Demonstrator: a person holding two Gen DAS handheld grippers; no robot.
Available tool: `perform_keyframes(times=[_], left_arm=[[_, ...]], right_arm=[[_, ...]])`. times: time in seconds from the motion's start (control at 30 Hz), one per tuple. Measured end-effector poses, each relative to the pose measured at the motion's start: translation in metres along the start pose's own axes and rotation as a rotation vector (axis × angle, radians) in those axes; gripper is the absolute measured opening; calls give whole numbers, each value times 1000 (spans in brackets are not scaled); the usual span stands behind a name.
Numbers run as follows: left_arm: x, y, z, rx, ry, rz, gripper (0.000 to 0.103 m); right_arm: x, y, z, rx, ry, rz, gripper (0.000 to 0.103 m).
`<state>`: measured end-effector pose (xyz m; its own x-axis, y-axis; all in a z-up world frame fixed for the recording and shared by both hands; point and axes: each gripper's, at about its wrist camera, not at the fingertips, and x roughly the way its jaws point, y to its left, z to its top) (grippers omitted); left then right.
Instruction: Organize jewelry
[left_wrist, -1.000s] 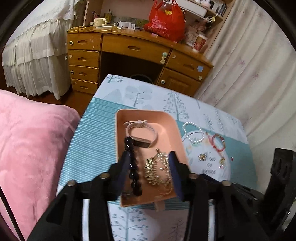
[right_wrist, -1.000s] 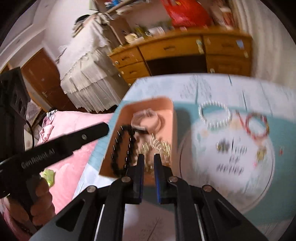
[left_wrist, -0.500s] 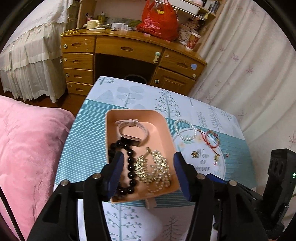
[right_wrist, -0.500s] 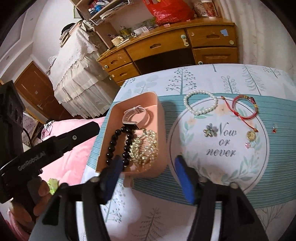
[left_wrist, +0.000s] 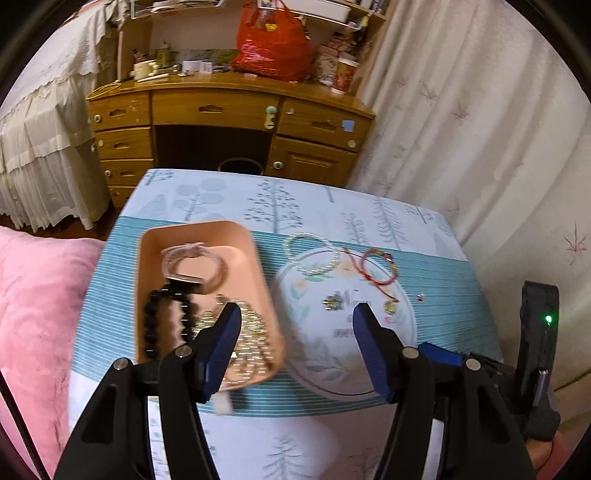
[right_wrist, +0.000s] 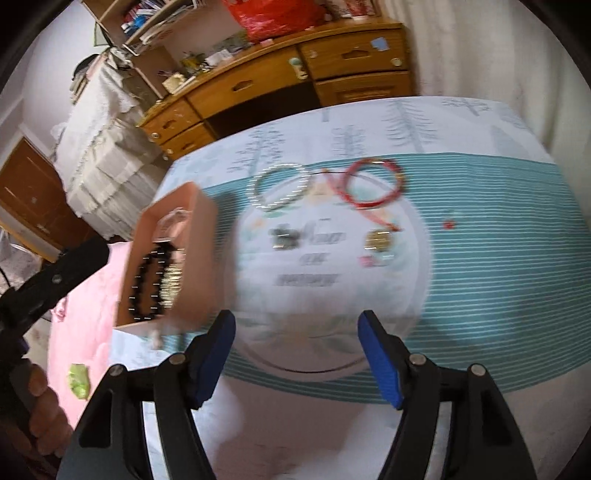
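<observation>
A pink tray (left_wrist: 258, 280) on the table holds a pink watch (left_wrist: 192, 258), a black bead bracelet (left_wrist: 149, 325) and gold chains (left_wrist: 251, 332); it also shows in the right wrist view (right_wrist: 199, 236). A pearl bracelet (left_wrist: 312, 253) (right_wrist: 279, 186), a red string bracelet (left_wrist: 376, 267) (right_wrist: 373, 182), a small brooch (left_wrist: 332, 301) (right_wrist: 284, 236), a gold charm (right_wrist: 376, 238) and a tiny red bead (right_wrist: 448, 223) lie on the round-print cloth. My left gripper (left_wrist: 295, 325) is open and empty above the tray's right edge. My right gripper (right_wrist: 295, 332) is open and empty above the cloth's front.
A wooden desk (left_wrist: 221, 110) with drawers and a red bag (left_wrist: 273, 40) stands behind the table. A pink blanket (left_wrist: 37, 314) lies at the left. White curtains (left_wrist: 480, 129) hang at the right. The left gripper's handle (right_wrist: 48, 277) shows at the left of the right wrist view.
Both grippers have opened wide; the right was shut a second ago. Both have swung right, away from the tray and toward the loose jewelry on the cloth.
</observation>
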<state>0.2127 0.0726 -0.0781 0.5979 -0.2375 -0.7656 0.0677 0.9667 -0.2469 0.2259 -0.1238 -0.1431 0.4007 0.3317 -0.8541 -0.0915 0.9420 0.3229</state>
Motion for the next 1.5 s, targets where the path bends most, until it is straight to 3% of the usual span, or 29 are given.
perform_keyframes(times=[0.33, 0.53, 0.67, 0.77, 0.87, 0.97, 1.1, 1.3, 1.37, 1.43, 1.5], left_arm=[[35, -73, -12, 93, 27, -20, 61], [70, -110, -27, 170, 25, 9, 60], [92, -122, -34, 191, 48, 9, 48], [108, -129, -39, 212, 72, 33, 38], [121, -131, -41, 214, 78, 57, 35], [131, -133, -41, 215, 78, 85, 24], [143, -134, -41, 220, 95, 96, 23], [146, -138, -42, 242, 85, 104, 19], [146, -138, -43, 241, 80, 105, 18], [146, -138, -43, 237, 76, 101, 15], [147, -139, -43, 239, 73, 95, 7]], right_arm=[[-4, -65, 14, -109, -12, -138, 70], [0, -91, 25, -238, -68, -212, 70], [1, -96, 31, -358, -150, -267, 70], [1, -94, 34, -459, -195, -248, 70], [8, -94, 38, -494, -180, -211, 70], [13, -97, 41, -487, -175, -172, 69], [21, -103, 45, -445, -145, -118, 48], [27, -102, 41, -468, -144, -107, 40], [28, -100, 40, -476, -150, -96, 35], [29, -99, 41, -483, -150, -96, 21], [29, -99, 42, -480, -149, -81, 18]])
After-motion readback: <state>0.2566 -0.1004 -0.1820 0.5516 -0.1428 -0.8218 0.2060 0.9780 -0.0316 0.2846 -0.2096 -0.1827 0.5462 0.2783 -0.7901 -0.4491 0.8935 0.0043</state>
